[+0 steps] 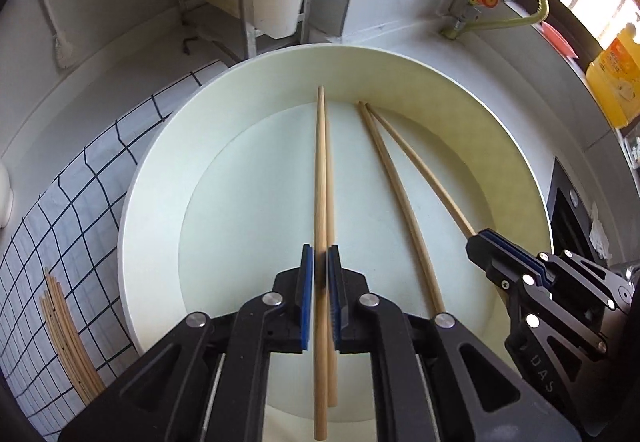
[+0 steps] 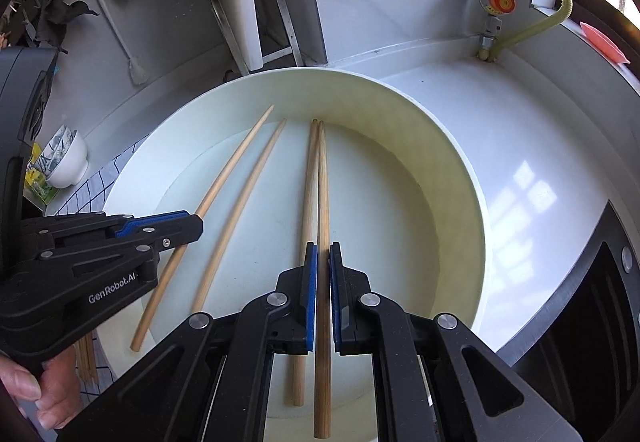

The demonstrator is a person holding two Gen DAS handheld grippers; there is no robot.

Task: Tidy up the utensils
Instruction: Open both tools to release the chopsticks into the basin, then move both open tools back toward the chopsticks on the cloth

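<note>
Both grippers are down over the big white basin (image 1: 152,178), which sits on the white bench (image 2: 520,130). All four task chopsticks are inside it.

The right gripper (image 2: 323,254) points steeply down, its blue pads clamped tight on the gripped chopstick (image 2: 322,194). That stick runs straight away from the camera, its tip up against the basin's far wall. The loose chopstick (image 2: 306,194) lies just beside it on the left, passing under the gripper's left finger, not between the pads.

Over to the left gripper (image 1: 320,258). The left pair of chopsticks (image 1: 320,170) lines up in the narrow slot between its pads, tips also near the far wall. The jaws stand almost together around the upper stick. There's a thin dark sliver next to one pad, so I can't tell whether the pads actually press on it. From the right wrist, one of that pair runs under the gripper's tip and the other lies beside it on the basin floor.

A hand (image 2: 44,390) holds the left gripper's handle.

Off to the left, a checked cloth (image 1: 80,210) covers the bench, with a bundle of spare chopsticks (image 1: 68,342) lying on it. Stacked bowls (image 2: 66,162) stand further back.
</note>
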